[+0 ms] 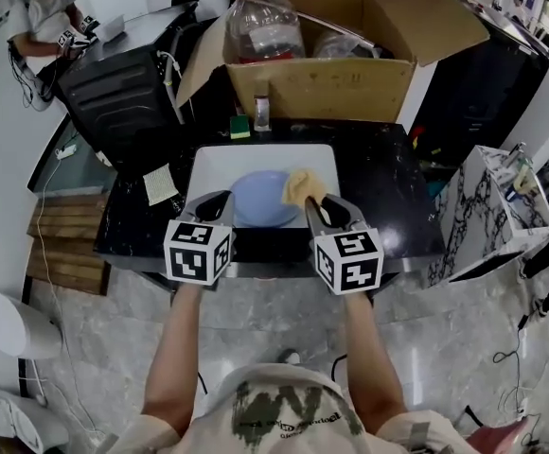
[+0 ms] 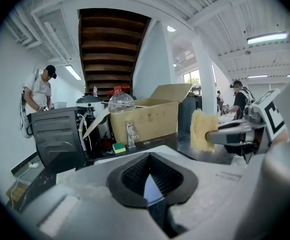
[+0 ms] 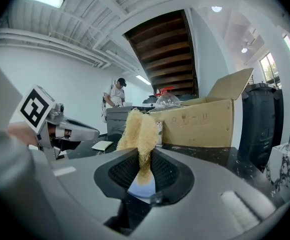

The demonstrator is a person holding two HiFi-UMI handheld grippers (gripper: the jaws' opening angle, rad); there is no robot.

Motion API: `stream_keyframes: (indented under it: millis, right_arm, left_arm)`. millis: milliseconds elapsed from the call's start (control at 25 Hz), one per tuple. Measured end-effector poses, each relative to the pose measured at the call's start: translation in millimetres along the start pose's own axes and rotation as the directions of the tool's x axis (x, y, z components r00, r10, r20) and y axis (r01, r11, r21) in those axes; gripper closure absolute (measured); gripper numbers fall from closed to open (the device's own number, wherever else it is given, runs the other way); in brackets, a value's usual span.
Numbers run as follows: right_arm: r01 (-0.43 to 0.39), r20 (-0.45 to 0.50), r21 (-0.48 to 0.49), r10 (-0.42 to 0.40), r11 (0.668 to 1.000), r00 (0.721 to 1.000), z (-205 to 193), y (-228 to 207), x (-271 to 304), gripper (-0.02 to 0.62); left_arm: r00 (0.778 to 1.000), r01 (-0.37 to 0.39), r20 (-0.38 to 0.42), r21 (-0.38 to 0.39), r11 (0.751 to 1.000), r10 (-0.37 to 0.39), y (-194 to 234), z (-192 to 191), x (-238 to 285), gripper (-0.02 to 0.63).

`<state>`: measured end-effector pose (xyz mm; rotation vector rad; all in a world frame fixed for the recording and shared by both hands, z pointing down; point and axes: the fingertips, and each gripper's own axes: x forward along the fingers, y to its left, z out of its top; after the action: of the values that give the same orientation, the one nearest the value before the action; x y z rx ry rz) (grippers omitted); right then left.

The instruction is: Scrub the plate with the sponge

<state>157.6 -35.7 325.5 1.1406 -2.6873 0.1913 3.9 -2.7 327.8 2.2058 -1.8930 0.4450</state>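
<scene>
A pale blue plate (image 1: 256, 200) lies on a white tray (image 1: 220, 164) on the black counter. My left gripper (image 1: 216, 200) is at the plate's left rim, and in the left gripper view its jaws (image 2: 150, 181) look shut with a sliver of blue plate between them. My right gripper (image 1: 317, 203) is shut on a shaggy yellow sponge (image 1: 300, 186), which hangs over the plate's right edge. In the right gripper view the sponge (image 3: 140, 129) is pinched between the pads, with the plate (image 3: 140, 188) showing just below. The sponge (image 2: 202, 130) also shows in the left gripper view.
An open cardboard box (image 1: 331, 74) with plastic containers stands behind the tray. A green-and-yellow sponge (image 1: 240, 127) and a small bottle (image 1: 261, 112) sit before it. A folded cloth (image 1: 161, 184) lies left of the tray, with a black machine (image 1: 123, 93) beyond. A marble-patterned stand (image 1: 487, 211) is on the right.
</scene>
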Motion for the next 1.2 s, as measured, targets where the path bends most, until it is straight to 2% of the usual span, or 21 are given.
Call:
stream_keyframes:
  millis: [400,720,1200]
  right_arm:
    - [-0.079,-0.035,-0.021,0.078,0.997,0.996,-6.5,-4.5,22.5,0.532]
    - [-0.110,-0.058,-0.030,0.108,0.993,0.992,-11.9,-6.9,51.0,0.532]
    - [-0.083,-0.116,-0.028,0.079,0.996,0.990,-15.9,-12.2,130.5,0.532]
  left_arm:
    - [0.998,-0.054,-0.020,-0.041,0.998,0.053,5.2,-7.8,11.5,0.603]
    - [0.997,-0.074,-0.032,-0.063,0.995,0.072,22.8,-14.9,29.8,0.603]
    - [0.998,-0.025,-0.054,-0.085,0.996,0.021,80.7,-19.1,91.7,0.603]
